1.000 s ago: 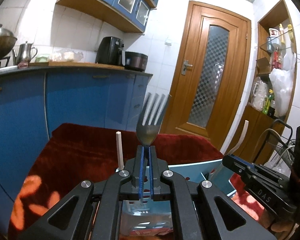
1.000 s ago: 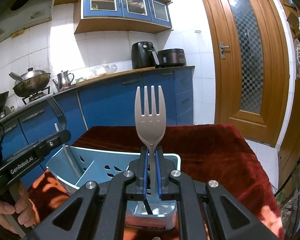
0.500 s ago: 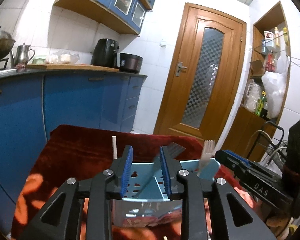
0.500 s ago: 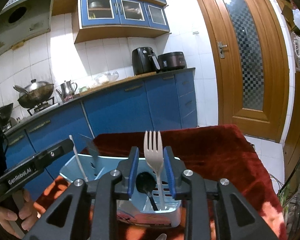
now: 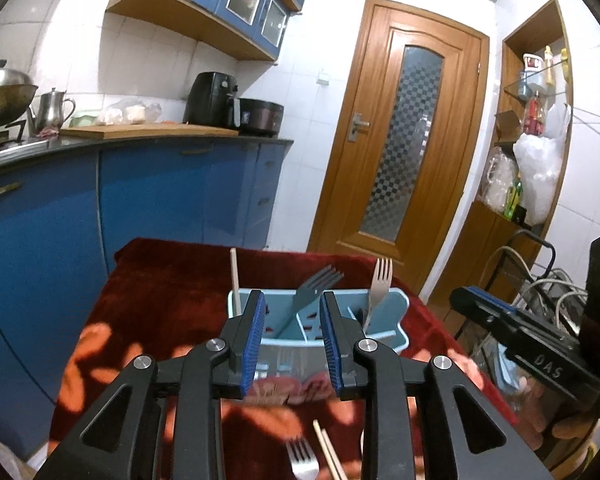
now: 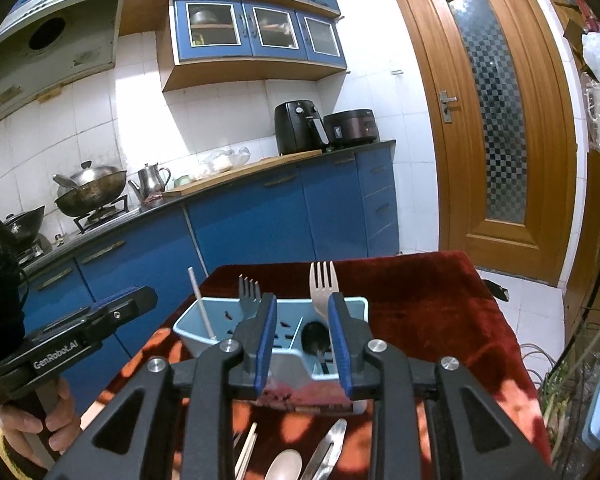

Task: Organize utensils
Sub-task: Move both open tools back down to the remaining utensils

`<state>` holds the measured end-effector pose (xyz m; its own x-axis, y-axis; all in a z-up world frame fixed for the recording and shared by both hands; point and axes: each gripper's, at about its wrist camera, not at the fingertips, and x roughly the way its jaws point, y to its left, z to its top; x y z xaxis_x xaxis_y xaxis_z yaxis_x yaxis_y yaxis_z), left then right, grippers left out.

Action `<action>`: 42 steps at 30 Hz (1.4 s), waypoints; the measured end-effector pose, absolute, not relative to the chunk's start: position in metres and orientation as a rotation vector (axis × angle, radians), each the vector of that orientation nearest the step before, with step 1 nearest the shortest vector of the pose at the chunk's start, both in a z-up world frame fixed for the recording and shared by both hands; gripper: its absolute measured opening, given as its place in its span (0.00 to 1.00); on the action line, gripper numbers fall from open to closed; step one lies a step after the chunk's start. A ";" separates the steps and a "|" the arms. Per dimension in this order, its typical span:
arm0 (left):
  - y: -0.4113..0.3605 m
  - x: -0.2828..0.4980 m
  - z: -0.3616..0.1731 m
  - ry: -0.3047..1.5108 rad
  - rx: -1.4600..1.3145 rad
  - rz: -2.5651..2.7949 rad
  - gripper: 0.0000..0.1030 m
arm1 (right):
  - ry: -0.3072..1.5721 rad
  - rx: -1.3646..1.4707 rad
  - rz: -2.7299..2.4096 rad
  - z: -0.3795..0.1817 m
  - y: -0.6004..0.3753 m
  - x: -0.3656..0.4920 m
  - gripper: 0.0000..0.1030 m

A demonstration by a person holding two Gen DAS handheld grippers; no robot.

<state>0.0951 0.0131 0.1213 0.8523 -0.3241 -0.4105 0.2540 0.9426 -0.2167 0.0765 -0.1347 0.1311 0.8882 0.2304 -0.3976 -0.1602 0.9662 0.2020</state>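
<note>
In the left wrist view our left gripper [image 5: 292,340] has its jaws apart and empty, the grey fork [image 5: 314,292] leaning in the blue caddy [image 5: 396,312] just beyond; a low reach could knock it askew. In the right wrist view the right gripper [image 6: 302,344] is likewise parted and empty, the pale fork [image 6: 324,286] upright ahead, and what seem to be chopsticks [image 6: 246,454] and a spoon [image 6: 284,466] on the tabletop [image 6: 440,312] beneath could get swept off.

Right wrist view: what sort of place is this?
A home kitchen: blue cabinets, a wok on a gas stove, an air fryer on the counter.
</note>
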 end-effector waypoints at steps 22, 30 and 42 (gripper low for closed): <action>0.024 0.047 0.083 0.670 -0.171 -0.301 0.28 | 0.657 0.232 0.183 0.089 -0.145 0.018 0.33; 0.021 0.051 0.060 0.759 -0.166 -0.307 0.28 | 0.728 0.281 0.180 0.063 -0.149 0.013 0.33; 0.006 0.072 0.018 0.917 -0.172 -0.330 0.28 | 0.800 0.338 0.149 0.034 -0.163 0.013 0.34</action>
